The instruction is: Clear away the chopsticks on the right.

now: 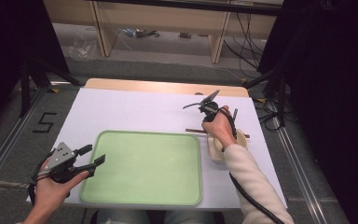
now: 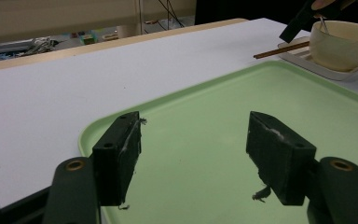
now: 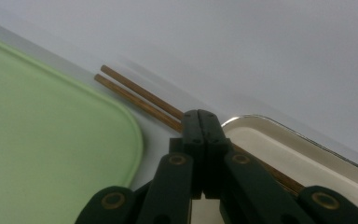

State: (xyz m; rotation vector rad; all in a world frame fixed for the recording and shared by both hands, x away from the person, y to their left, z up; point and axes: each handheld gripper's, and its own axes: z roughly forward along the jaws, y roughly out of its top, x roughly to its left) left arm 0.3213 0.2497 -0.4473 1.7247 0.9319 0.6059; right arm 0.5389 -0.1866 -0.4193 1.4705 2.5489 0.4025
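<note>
A pair of brown chopsticks (image 1: 196, 131) (image 3: 135, 93) lies with one end on a small white dish (image 1: 213, 151) (image 3: 279, 149), just past the green tray's (image 1: 144, 168) far right corner. A cream bowl (image 1: 238, 138) (image 2: 342, 44) stands on that dish. My right gripper (image 3: 203, 116) is shut, with its tips right over the chopsticks and nothing visible between them; whether they touch is unclear. In the high view the hand (image 1: 219, 126) hides those tips. My left gripper (image 1: 94, 154) (image 2: 193, 154) hangs open and empty over the green tray's (image 2: 214, 116) near left edge.
The white table top (image 1: 135, 109) has a wooden strip along its far edge. Beyond it are shelf legs and cables on the floor, with dark curtains on both sides. A black "5" mark (image 1: 44, 122) sits on the floor at the left.
</note>
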